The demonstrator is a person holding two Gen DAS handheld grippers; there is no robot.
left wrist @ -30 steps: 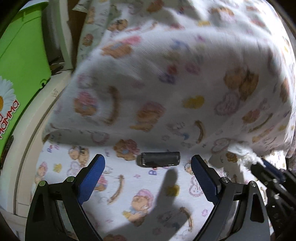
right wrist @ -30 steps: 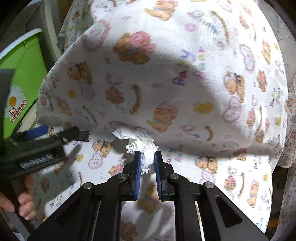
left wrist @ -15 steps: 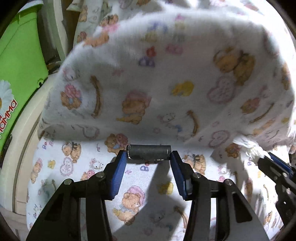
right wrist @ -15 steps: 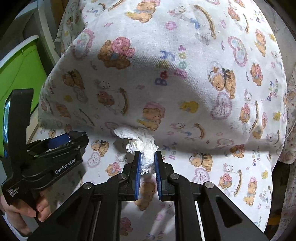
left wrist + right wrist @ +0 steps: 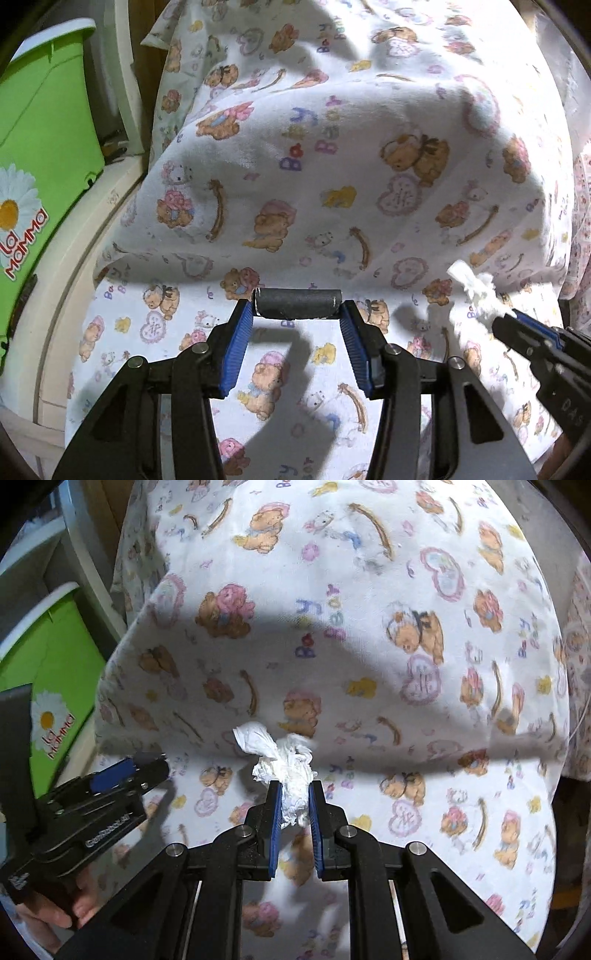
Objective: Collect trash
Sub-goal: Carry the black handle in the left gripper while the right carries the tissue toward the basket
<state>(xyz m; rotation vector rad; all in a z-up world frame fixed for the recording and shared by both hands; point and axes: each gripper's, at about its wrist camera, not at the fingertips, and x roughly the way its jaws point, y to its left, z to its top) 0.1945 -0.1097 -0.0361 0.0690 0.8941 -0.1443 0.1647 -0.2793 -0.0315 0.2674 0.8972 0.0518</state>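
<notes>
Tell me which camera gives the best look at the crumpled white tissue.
The right wrist view: the crumpled white tissue sits centre frame, pinched between the right tongs, its folds plain. The left wrist view shows only a small piece of it near the right edge, sticking out of those tongs.

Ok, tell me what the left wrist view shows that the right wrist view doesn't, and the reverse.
Only the left wrist view shows the dark grey cylinder, clamped end to end in the left claw. Only the right wrist view shows the person's fingers on the left claw's handle, and the blue pads pressing the crumpled white tissue. Both show the teddy-bear print sheet, the green La Mamma box, the tissue and the right claw.
</notes>
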